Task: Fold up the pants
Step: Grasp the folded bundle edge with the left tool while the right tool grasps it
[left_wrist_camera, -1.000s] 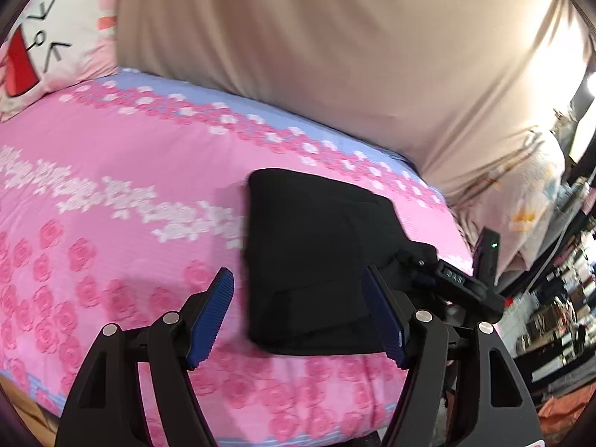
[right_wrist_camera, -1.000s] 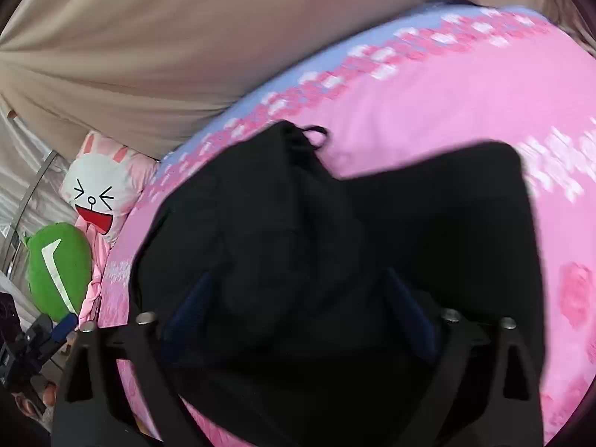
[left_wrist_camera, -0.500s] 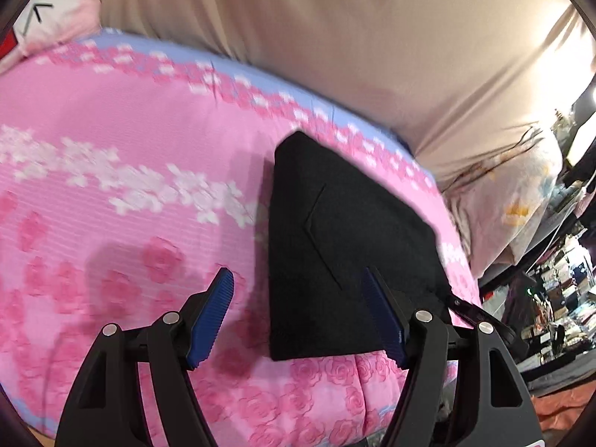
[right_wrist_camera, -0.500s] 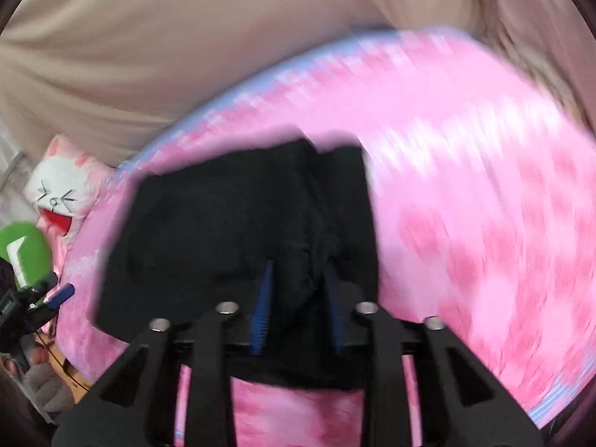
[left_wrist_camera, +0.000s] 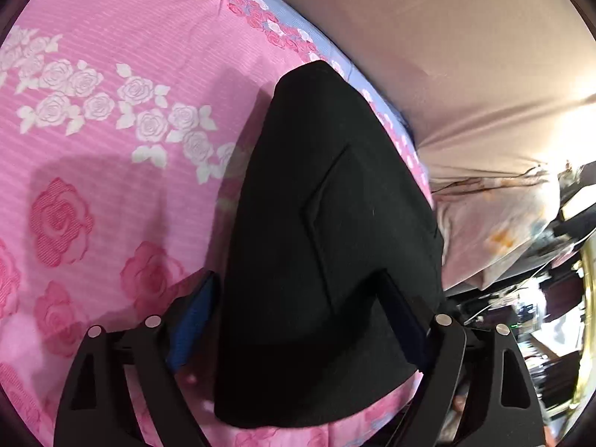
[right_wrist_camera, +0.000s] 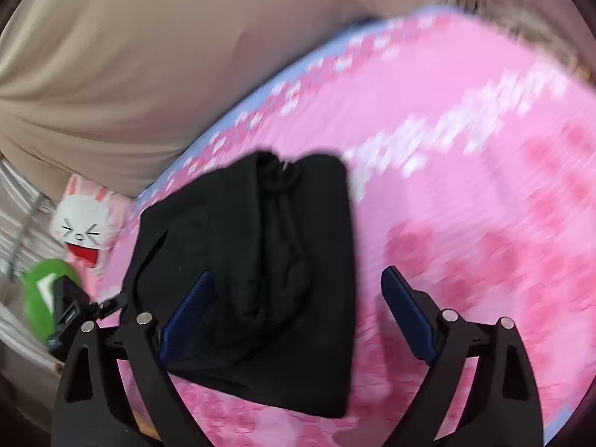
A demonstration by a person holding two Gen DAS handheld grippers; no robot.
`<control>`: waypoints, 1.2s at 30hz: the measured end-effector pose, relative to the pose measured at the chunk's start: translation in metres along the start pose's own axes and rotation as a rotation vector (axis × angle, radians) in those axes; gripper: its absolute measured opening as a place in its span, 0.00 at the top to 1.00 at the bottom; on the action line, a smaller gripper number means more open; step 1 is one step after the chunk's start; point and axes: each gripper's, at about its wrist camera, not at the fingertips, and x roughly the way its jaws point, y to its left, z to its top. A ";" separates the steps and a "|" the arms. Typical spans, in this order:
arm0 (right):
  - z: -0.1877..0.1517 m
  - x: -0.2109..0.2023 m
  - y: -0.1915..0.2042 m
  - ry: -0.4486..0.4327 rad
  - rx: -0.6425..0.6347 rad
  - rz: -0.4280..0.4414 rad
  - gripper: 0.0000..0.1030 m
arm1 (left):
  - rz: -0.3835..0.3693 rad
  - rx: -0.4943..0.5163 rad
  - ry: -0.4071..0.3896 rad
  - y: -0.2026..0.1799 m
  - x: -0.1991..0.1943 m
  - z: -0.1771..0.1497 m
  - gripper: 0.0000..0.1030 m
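Observation:
Black pants [left_wrist_camera: 335,242] lie folded into a compact stack on the pink rose-print bed sheet [left_wrist_camera: 93,149]. My left gripper [left_wrist_camera: 298,320] hangs low over the stack's near end. Its jaws are opening, the stack lies between the blue pads [left_wrist_camera: 192,320], and they do not press it. In the right wrist view the pants [right_wrist_camera: 260,260] show a bunched fold on top. My right gripper [right_wrist_camera: 296,316] is over their near right part. Its jaws are opening wide, with the left pad [right_wrist_camera: 186,316] over the cloth and the right pad over bare sheet, gripping nothing.
A beige curtain [right_wrist_camera: 149,56] hangs behind the bed. A white rabbit cushion [right_wrist_camera: 83,231] and a green cushion [right_wrist_camera: 37,290] lie at the bed's far end. A pale floral blanket [left_wrist_camera: 503,231] and cluttered shelves [left_wrist_camera: 540,335] lie past the bed's right edge.
The right gripper let go of the black cloth and its jaws spread wide. The left gripper sank closer to the pants, and the folded stack now fills the space between its fingers.

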 end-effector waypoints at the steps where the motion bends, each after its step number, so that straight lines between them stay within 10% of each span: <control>1: -0.001 0.006 0.000 0.015 0.016 0.025 0.12 | -0.010 0.000 -0.002 0.000 0.001 0.002 0.19; 2: -0.003 0.013 0.001 0.016 0.018 0.017 0.14 | -0.028 0.000 -0.004 0.001 0.004 0.005 0.19; 5: -0.003 0.017 0.026 0.000 -0.068 -0.027 0.56 | -0.054 0.039 0.006 -0.005 0.002 0.011 0.62; 8: 0.005 -0.007 0.062 -0.065 -0.136 0.010 0.65 | -0.050 0.097 -0.051 -0.020 -0.030 0.016 0.79; 12: -0.001 -0.016 0.098 -0.044 -0.233 0.086 0.51 | -0.014 0.151 -0.137 -0.025 -0.086 0.012 0.76; 17: -0.023 0.010 0.072 -0.009 -0.215 -0.101 0.34 | 0.219 0.117 -0.175 0.011 -0.105 -0.002 0.68; 25: -0.033 -0.005 0.104 0.032 -0.293 0.035 0.35 | 0.194 0.320 -0.249 -0.038 -0.140 -0.026 0.56; 29: -0.050 0.022 0.123 0.104 -0.389 0.017 0.89 | 0.153 0.474 -0.208 -0.084 -0.109 -0.048 0.34; 36: -0.021 0.007 0.144 0.079 -0.367 0.217 0.90 | 0.150 0.639 -0.047 -0.127 -0.024 -0.087 0.31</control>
